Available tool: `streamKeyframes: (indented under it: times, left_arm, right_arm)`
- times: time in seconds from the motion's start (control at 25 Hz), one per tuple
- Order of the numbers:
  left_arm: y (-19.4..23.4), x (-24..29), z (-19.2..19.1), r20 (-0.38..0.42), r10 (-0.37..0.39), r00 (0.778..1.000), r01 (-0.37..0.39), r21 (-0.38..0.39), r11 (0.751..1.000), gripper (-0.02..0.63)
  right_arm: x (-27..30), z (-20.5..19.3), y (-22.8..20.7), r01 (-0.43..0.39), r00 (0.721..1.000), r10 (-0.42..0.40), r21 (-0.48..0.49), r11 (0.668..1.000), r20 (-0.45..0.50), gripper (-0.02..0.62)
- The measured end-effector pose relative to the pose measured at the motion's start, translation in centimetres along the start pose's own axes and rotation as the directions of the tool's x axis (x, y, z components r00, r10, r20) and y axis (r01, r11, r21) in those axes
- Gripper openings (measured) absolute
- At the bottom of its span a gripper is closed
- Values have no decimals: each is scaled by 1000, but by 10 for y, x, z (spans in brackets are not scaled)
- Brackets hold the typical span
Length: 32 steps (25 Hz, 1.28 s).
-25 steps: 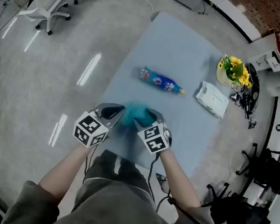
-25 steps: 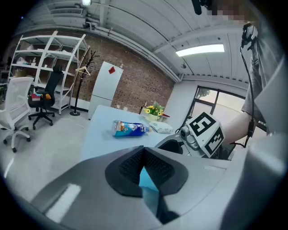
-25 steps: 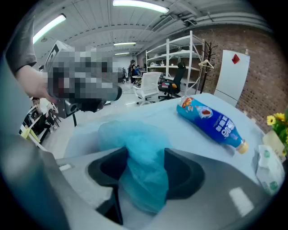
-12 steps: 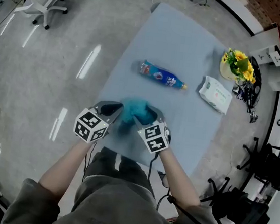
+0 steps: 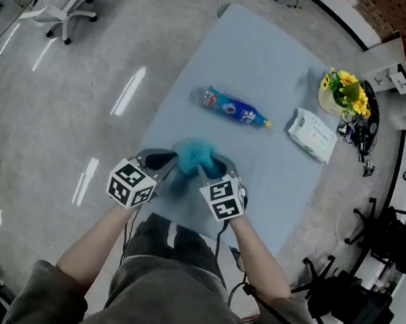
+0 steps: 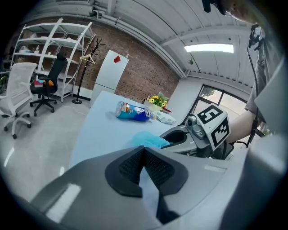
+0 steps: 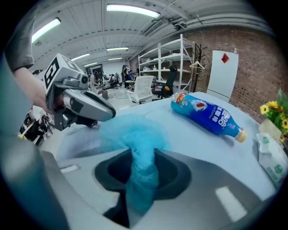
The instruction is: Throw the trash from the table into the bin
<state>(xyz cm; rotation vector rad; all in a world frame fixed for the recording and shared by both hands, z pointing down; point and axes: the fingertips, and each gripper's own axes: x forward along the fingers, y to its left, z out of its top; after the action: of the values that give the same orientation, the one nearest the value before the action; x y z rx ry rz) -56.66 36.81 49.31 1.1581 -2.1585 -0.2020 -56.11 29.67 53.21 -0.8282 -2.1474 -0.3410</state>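
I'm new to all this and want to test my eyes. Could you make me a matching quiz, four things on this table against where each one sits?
1. blue plastic bottle
2. crumpled teal fabric wad
3. flat white wipes packet
4. bunch of yellow flowers

A. between the right gripper's jaws
B. upright at the table's edge
C. flat, next to the flowers
D. on its side, mid-table

Pairs: 1-D, 2-A, 3-C, 4-B. The right gripper's jaws are closing on the wad.

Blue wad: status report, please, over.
Right gripper closing on blue wad. Left gripper shut, empty, beside it. Bottle lies apart; no bin in view.
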Motion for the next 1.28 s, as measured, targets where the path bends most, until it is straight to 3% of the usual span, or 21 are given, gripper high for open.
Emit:
streamKeyframes:
  times: [0.12, 0.2, 0.36, 0.8, 1.28]
  left_arm:
    - [-3, -4, 0, 9, 2, 1000, -2, -11, 1000, -2]
    - [-5, -9, 0, 9, 3, 1000, -3, -9, 1000, -2]
    - [-9, -18, -3, 1, 3, 1000, -3, -4, 1000, -2]
    - [-16, -30, -5, 1, 10, 1000, -10, 3, 1000, -2]
    - [-42, -49, 63, 113, -13, 994, 9, 32, 999, -2]
  right_arm:
    - [-2, 0, -1, 22, 1000, -22, -8, 1000, 2, 49]
    - [-2, -1, -1, 26, 1000, -26, 10, 1000, 0, 35]
    - [-4, -5, 1, 18, 1000, -18, 98, 995, -6, 28]
    - [-14, 0, 2, 33, 999, -33, 114, 993, 0, 26]
    - [-74, 60, -14, 86, 986, -94, 63, 994, 139, 26]
